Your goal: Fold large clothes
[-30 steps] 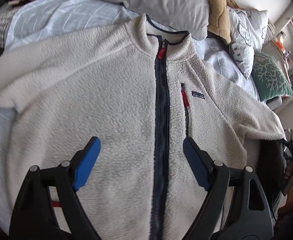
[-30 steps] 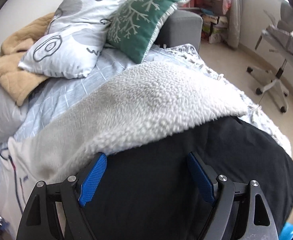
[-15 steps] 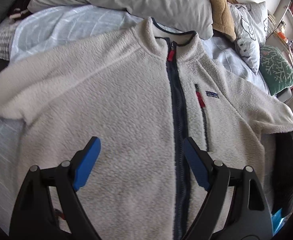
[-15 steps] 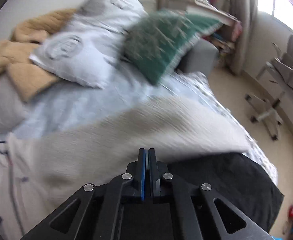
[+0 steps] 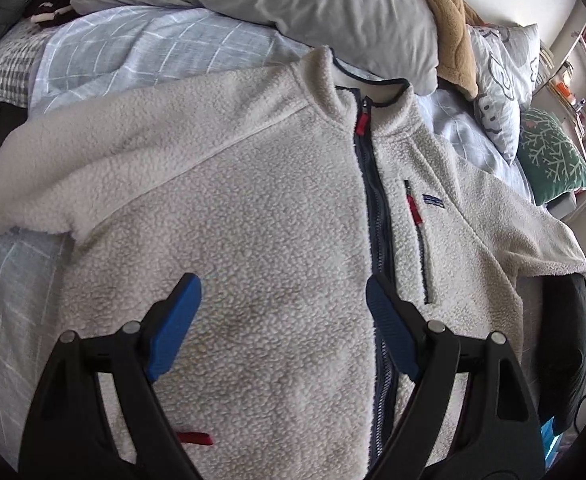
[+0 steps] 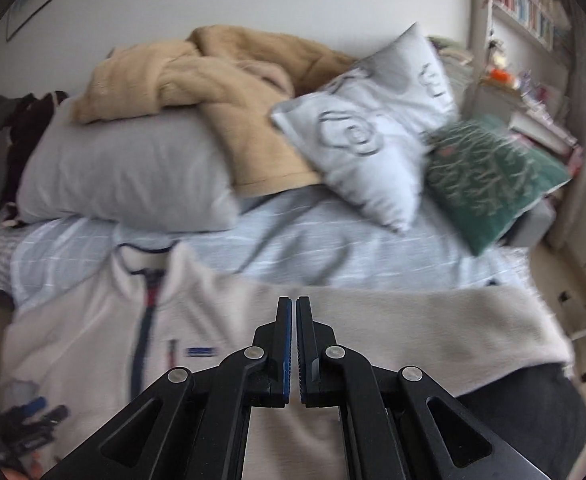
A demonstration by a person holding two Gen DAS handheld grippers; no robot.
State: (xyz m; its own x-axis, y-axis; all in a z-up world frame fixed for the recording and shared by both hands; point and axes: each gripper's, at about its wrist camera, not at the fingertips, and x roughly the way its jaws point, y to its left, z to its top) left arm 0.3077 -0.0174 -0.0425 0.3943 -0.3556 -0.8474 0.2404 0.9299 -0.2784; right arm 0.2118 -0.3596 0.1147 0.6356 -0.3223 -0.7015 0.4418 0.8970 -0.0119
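A cream fleece jacket (image 5: pixel 253 208) with a navy zip and red pulls lies face up and spread out on the bed, collar toward the pillows. My left gripper (image 5: pixel 281 320) is open and empty, hovering over the jacket's lower front, left of the zip. In the right wrist view the jacket (image 6: pixel 393 320) shows with its sleeve stretched to the right. My right gripper (image 6: pixel 293 308) is shut with nothing visible between its pads, above the jacket's shoulder and sleeve. The left gripper also shows at the lower left of the right wrist view (image 6: pixel 21 432).
A grey pillow (image 6: pixel 125 176), a tan blanket (image 6: pixel 221 92), a white patterned cushion (image 6: pixel 373 120) and a green cushion (image 6: pixel 493 176) lie at the head of the bed. A black garment (image 6: pixel 525 412) lies under the sleeve at the bed's right edge. Bookshelves stand at the right.
My right gripper closed from wide open to shut, then lifted and swung left from the sleeve edge toward the jacket's shoulder. My left gripper stayed open and drifted slightly left over the jacket.
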